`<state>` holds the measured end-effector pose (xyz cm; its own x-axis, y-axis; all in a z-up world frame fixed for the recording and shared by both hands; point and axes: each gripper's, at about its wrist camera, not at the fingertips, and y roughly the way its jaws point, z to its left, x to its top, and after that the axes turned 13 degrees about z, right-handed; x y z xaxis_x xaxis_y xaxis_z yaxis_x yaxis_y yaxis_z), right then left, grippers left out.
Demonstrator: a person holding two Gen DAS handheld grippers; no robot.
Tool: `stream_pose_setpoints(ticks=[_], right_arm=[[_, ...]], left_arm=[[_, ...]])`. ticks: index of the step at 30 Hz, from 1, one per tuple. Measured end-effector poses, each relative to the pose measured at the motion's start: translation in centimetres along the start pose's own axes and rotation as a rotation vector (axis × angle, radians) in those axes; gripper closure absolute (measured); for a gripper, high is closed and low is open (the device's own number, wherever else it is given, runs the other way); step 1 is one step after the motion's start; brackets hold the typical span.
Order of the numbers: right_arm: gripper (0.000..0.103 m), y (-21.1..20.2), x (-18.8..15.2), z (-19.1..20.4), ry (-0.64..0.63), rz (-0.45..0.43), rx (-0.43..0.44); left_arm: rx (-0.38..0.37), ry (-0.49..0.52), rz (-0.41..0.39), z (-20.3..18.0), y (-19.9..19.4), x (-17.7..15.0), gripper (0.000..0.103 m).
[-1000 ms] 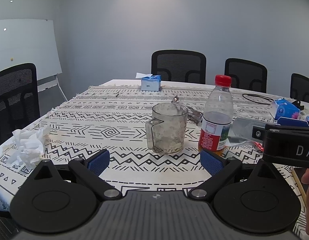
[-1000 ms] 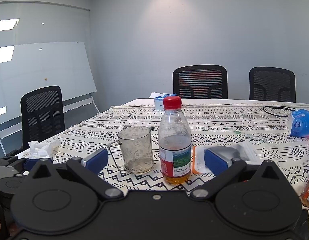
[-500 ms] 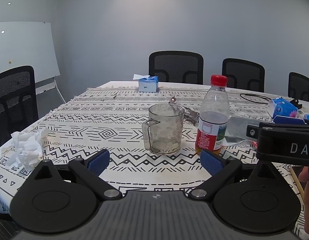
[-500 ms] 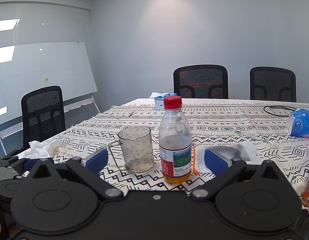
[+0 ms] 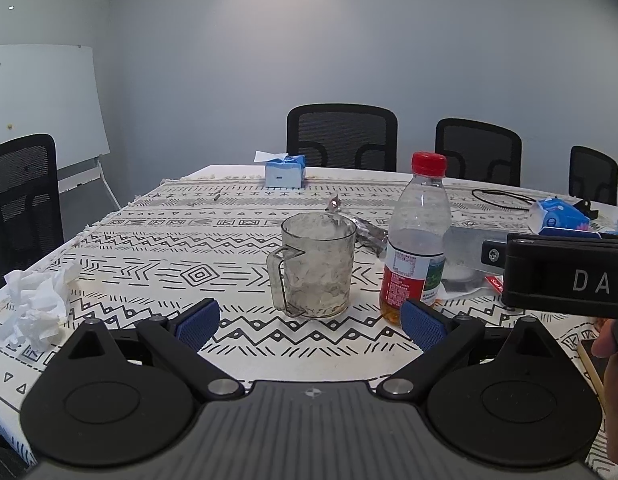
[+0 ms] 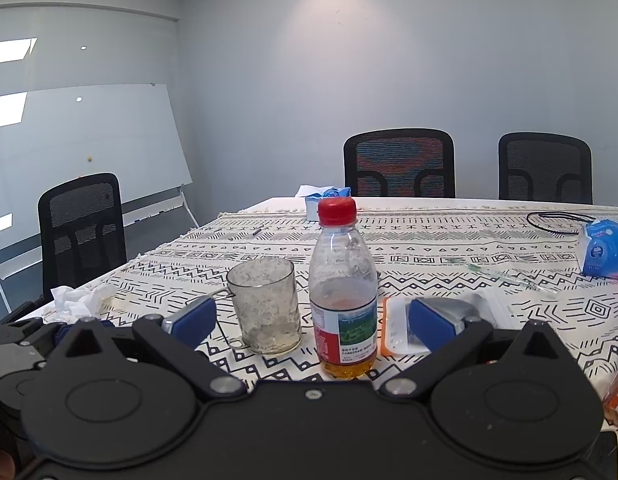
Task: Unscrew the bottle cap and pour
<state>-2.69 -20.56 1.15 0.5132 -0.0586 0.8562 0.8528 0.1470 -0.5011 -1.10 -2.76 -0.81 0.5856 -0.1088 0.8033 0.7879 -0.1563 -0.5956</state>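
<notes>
A: Where does the bottle (image 6: 343, 296) stand?

B: Upright on the surface (image 6: 449, 248), which carries a white cloth with black zigzag patterns. Its red cap (image 6: 337, 211) is on, and a little amber liquid sits at the bottom. The clear mug (image 6: 265, 310) stands just beside it on its left, apart from it, with only a cloudy film showing on its wall.

A: And the right gripper (image 6: 311, 322)?

B: It is spread wide, blue pads on either side, holding nothing. In its own view the bottle rises between the two fingers but further out, touching neither pad.

A: The left gripper (image 5: 311, 324)?

B: Also spread and empty, low over the near edge of the surface. From its camera the mug (image 5: 315, 266) lies ahead between the fingers, and the bottle (image 5: 415, 240) stands just behind the right pad. The black body of the other gripper juts in from the right edge.

A: What else lies around?

B: Crumpled tissue (image 5: 37, 304) at the left edge, a blue tissue box (image 5: 284, 174) at the far end, a blue packet (image 6: 603, 252) and a black cable (image 6: 557, 220) to the right, and a clear pouch (image 6: 441, 320) behind the bottle. Black chairs (image 6: 399, 164) stand along the far side, and a whiteboard (image 6: 89, 136) leans at the left wall.
</notes>
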Motion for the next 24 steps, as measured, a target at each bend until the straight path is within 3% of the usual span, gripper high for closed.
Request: stream_pose_setpoints(ticks=[7,16,20,24], right_arm=[[0.0,0.9,2.1,-1.7,-0.007,-0.029,0.024],[0.002,3.4,6.3,-4.1,-0.08,-0.048,0.072],[0.018,6.0,8.1,-4.0,-0.126,-0.018,0.109],[0.027,8.3,8.7,-4.1,-0.149,0.013,0.102]], left_arm=[[-0.061,0.04,-0.086,-0.8,1.2,1.4,0.005],[-0.145,0.135,-0.132,-2.7,4.5,3.3,0.005],[-0.169,0.174,-0.148,-4.0,6.2,3.9,0.005],[-0.176,0.204,-0.155,-5.4,8.3,4.2,0.005]])
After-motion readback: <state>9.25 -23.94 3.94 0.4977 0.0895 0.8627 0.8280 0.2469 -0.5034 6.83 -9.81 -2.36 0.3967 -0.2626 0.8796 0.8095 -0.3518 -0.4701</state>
